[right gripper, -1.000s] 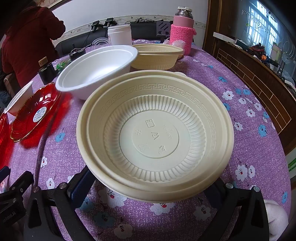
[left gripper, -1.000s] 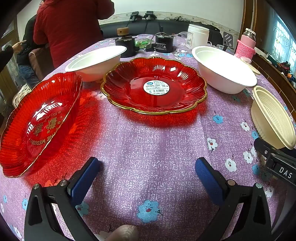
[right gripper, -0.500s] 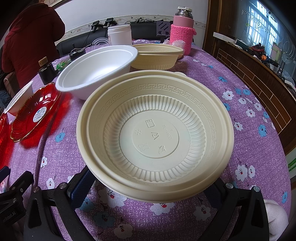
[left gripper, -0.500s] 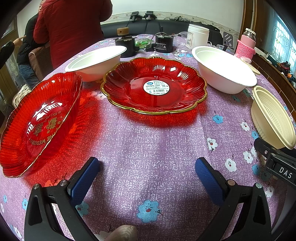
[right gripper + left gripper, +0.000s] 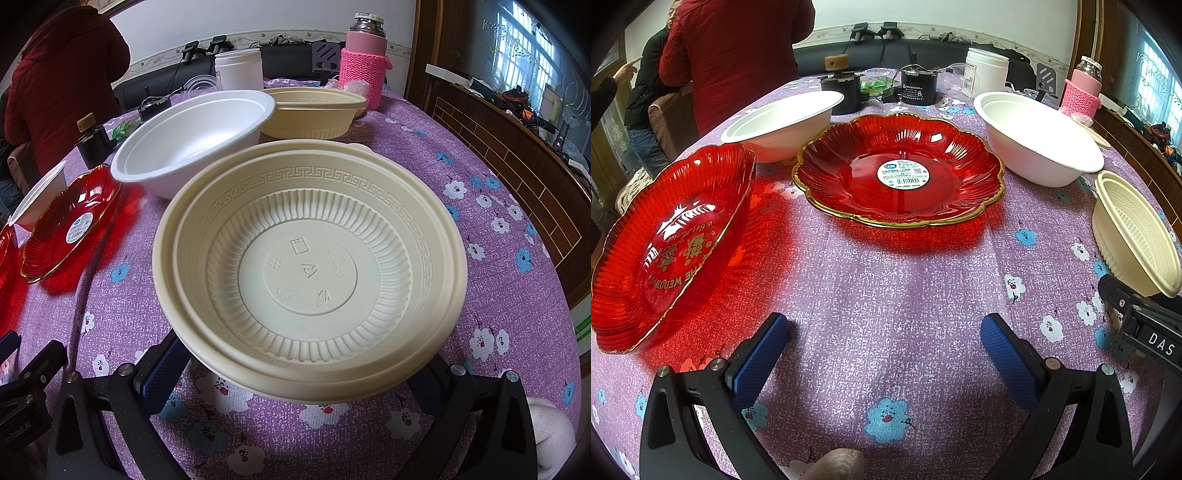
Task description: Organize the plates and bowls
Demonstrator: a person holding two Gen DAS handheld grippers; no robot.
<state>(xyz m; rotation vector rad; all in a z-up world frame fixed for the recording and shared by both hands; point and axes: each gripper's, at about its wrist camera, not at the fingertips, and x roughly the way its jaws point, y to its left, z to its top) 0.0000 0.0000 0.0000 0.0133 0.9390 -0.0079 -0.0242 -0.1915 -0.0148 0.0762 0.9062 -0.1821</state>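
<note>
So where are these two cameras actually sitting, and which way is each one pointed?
Left wrist view: rides the left gripper, facing forward over the purple tablecloth at the stickered red plate; its open blue-padded fingers and a fingertip show.
Right wrist view: rides the right gripper, facing the cream bowl close up; black finger arms straddle it.
Shared: that cream bowl, the stickered red plate, the white bowl, the pink bottle.

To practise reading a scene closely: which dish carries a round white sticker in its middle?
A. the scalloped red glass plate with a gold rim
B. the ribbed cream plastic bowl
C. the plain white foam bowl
A: the white label sits at the centre of the scalloped red glass plate with a gold rim.
</note>
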